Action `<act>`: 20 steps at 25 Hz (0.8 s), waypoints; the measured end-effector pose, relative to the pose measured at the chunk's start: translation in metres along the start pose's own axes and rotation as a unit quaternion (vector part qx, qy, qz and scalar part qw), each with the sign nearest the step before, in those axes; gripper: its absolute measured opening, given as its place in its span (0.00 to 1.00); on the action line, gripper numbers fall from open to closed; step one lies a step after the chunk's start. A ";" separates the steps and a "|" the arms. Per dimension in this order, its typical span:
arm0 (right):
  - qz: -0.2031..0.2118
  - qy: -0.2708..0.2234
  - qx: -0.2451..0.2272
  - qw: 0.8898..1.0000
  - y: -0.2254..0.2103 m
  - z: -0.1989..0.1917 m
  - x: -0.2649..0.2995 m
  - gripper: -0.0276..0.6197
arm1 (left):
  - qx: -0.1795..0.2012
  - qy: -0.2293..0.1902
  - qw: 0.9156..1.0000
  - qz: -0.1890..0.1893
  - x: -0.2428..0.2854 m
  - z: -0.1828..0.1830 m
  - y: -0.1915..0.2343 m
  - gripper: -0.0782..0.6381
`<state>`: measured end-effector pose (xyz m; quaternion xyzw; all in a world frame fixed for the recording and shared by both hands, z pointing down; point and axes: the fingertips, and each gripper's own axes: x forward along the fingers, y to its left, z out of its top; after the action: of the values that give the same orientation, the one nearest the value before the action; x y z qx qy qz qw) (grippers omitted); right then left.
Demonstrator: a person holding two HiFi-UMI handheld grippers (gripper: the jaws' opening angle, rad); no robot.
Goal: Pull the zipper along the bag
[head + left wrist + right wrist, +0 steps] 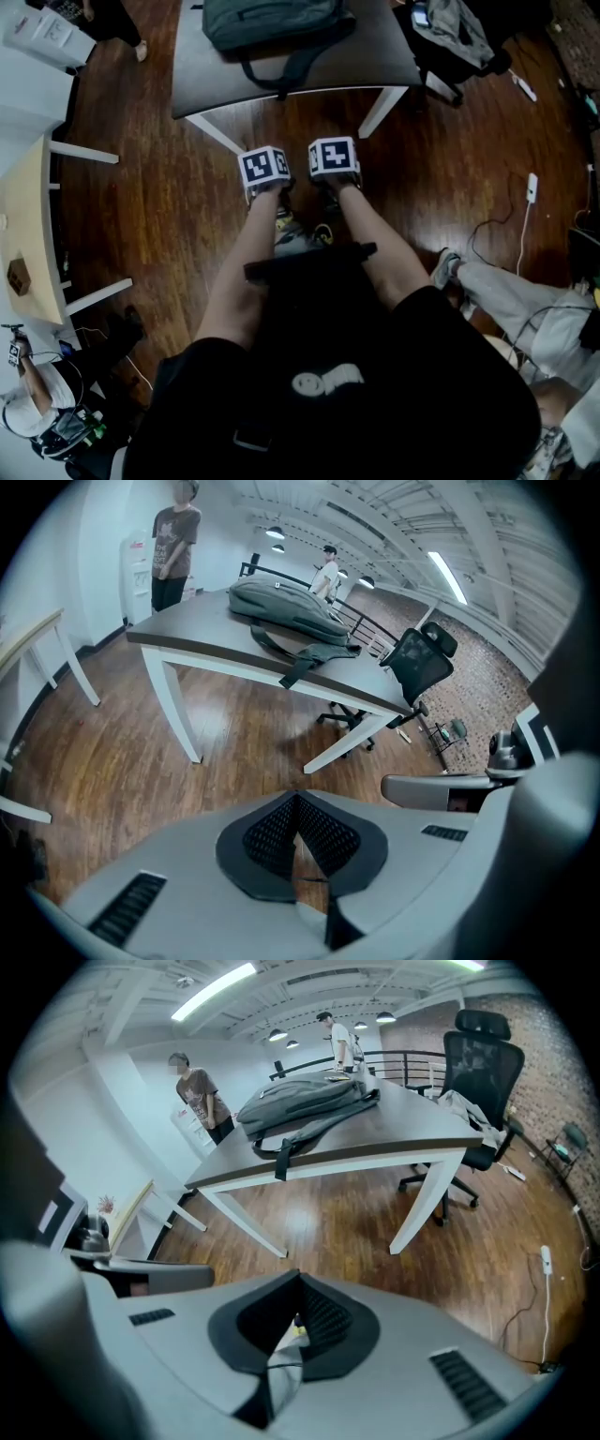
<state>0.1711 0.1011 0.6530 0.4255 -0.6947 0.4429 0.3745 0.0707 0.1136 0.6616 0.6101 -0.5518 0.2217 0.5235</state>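
the left gripper (pixel 296 801) and the right gripper (pixel 298 1283) hang side by side with jaws closed on nothing, likely because the pull has not started. the grey bag (pixel 272 23) lies on the desk (pixel 375 70), well ahead of the jaws, out of reach. its strap (pixel 281 75) hangs over the edge. the zipper may run along the top, but it is too small to see. under the jaws is a shiny brown wood floor (pixel 441 159). a black chair (pixel 480 1063) stands past the desk.

Dim head view, bright ceiling strips (pixel 214 988), glare on floor (pixel 187 211), fisheye edges vignetted
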 end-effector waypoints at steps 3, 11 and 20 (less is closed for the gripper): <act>0.001 0.000 0.003 1.000 0.005 0.014 0.011 0.06 | 0.000 -0.004 1.000 -0.015 0.011 0.017 0.001 0.11; -0.014 -0.002 0.022 1.000 0.011 0.071 0.036 0.06 | 0.016 0.002 0.999 -0.029 0.039 0.083 0.013 0.11; -0.026 -0.013 0.029 0.999 0.030 0.129 0.056 0.06 | 0.034 0.006 0.999 -0.039 0.050 0.149 0.030 0.11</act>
<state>0.1051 -0.0271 0.6523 0.4603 -0.6747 0.4474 0.3644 0.0125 -0.0355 0.6635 0.6475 -0.5168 0.2235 0.5135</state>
